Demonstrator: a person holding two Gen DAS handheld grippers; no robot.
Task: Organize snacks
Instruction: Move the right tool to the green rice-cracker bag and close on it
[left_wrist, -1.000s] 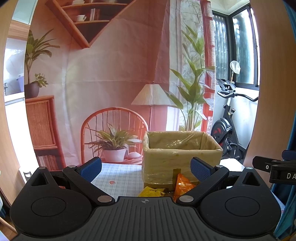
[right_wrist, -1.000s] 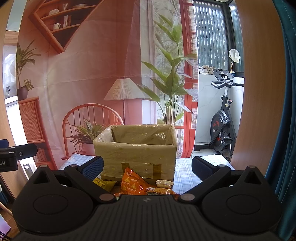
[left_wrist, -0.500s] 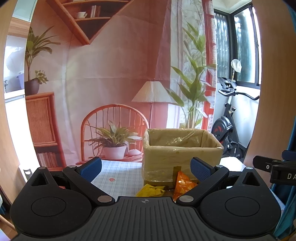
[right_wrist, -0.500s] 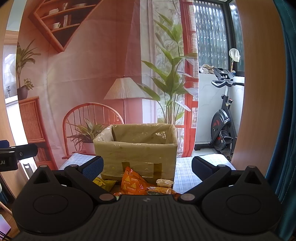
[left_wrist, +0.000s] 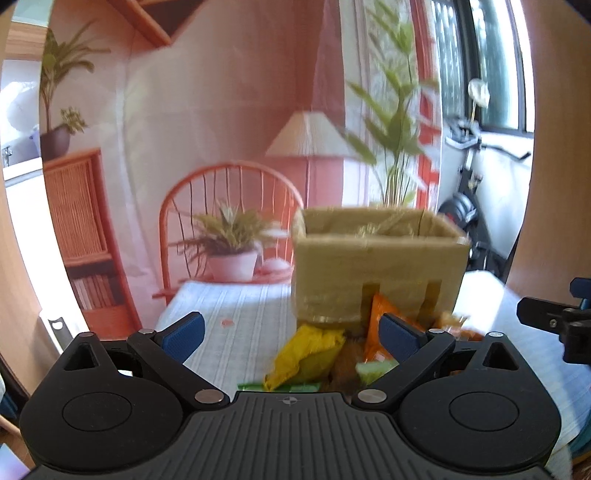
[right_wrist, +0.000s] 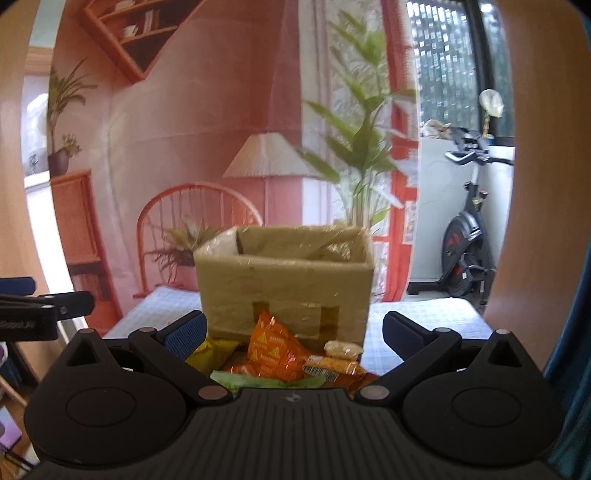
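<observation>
Both the left claw (left_wrist: 291, 332) and the right claw (right_wrist: 291, 332) are spread wide with nothing in them, and the soft, crinkly, light snack bags (right_wrist: 275, 350) lie on the bench (left_wrist: 236, 314) touching the box (right_wrist: 286, 284), best pinched by an edge.

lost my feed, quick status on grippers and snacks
Left gripper open, empty. Right gripper open, empty. Snacks piled on table against front of box, none gripped. Nothing in the way.
</observation>
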